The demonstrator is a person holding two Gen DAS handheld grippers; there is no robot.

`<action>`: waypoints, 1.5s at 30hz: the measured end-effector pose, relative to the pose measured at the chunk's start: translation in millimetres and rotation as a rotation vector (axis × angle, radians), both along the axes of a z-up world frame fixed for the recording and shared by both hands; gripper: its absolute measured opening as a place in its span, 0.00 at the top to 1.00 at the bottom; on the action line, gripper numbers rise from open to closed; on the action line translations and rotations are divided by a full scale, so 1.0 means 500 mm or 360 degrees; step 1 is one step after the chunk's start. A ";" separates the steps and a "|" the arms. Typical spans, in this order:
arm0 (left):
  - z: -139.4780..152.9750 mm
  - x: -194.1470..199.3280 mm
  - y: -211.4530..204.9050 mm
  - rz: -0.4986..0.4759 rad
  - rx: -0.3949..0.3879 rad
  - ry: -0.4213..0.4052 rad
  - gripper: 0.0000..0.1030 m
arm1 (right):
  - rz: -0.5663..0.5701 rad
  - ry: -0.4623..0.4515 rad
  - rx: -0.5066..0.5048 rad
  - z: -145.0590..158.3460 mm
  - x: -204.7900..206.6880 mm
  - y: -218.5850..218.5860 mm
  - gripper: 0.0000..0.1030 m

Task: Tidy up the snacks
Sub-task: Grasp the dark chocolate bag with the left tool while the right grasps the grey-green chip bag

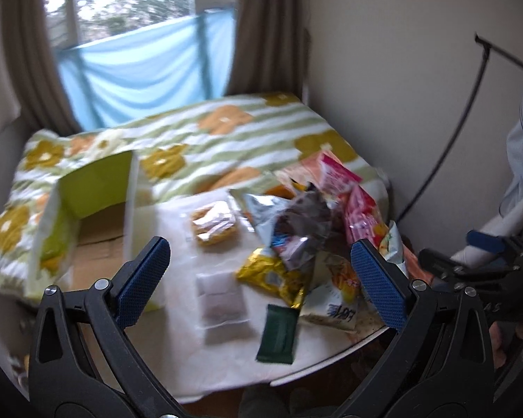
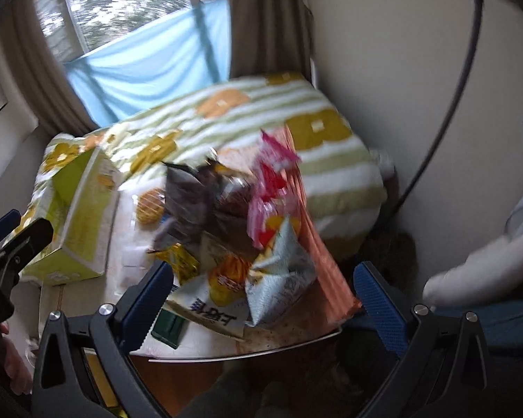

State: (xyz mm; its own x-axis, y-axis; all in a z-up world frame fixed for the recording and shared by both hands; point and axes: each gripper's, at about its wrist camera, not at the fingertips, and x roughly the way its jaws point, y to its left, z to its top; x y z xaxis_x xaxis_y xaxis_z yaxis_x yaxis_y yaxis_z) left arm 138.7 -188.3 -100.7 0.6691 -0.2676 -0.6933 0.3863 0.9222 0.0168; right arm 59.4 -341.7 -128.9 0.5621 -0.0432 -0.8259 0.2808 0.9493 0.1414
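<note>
A pile of snack bags (image 1: 310, 223) lies on the right of a white table (image 1: 226, 358); the pile also shows in the right wrist view (image 2: 247, 230). A dark green bar (image 1: 279, 331), a white packet (image 1: 221, 301), a clear pack of yellow biscuits (image 1: 214, 224) and a gold bag (image 1: 273, 277) lie apart from it. A green cardboard box (image 1: 87, 216) lies open on its side at the left, empty. My left gripper (image 1: 261, 278) is open and empty above the table. My right gripper (image 2: 263, 296) is open and empty over the pile's near edge.
A bed with a green-striped flowered blanket (image 1: 226, 129) lies behind the table. A window with brown curtains (image 1: 261, 28) is beyond. A wall with a black cable (image 1: 453, 132) is on the right. The right gripper (image 1: 470, 261) shows at the right edge of the left wrist view.
</note>
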 end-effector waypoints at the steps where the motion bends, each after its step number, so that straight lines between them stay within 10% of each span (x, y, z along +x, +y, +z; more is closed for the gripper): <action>1: -0.015 0.017 -0.015 -0.0045 0.0010 0.0027 0.00 | -0.0029 0.0023 0.0022 -0.014 0.005 -0.005 0.00; 21: -0.238 0.203 -0.186 -0.0671 0.0260 0.0309 0.13 | -0.0580 0.0338 0.0325 -0.209 0.091 -0.065 0.13; 35: -0.266 0.251 -0.189 -0.0711 0.0307 0.0388 0.52 | -0.0661 0.0397 0.0386 -0.228 0.108 -0.067 0.36; 45: -0.230 0.217 -0.173 -0.0656 0.0258 0.0367 0.54 | -0.0620 0.0360 0.0354 -0.199 0.097 -0.055 0.49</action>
State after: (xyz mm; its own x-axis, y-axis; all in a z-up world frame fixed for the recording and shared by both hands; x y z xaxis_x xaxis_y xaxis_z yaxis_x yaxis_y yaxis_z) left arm 247.0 -274.8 -215.7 0.3548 -0.3541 -0.8653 0.7287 0.6846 0.0187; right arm 108.0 -369.0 -228.4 0.3451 -0.0236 -0.9383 0.6553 0.7217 0.2229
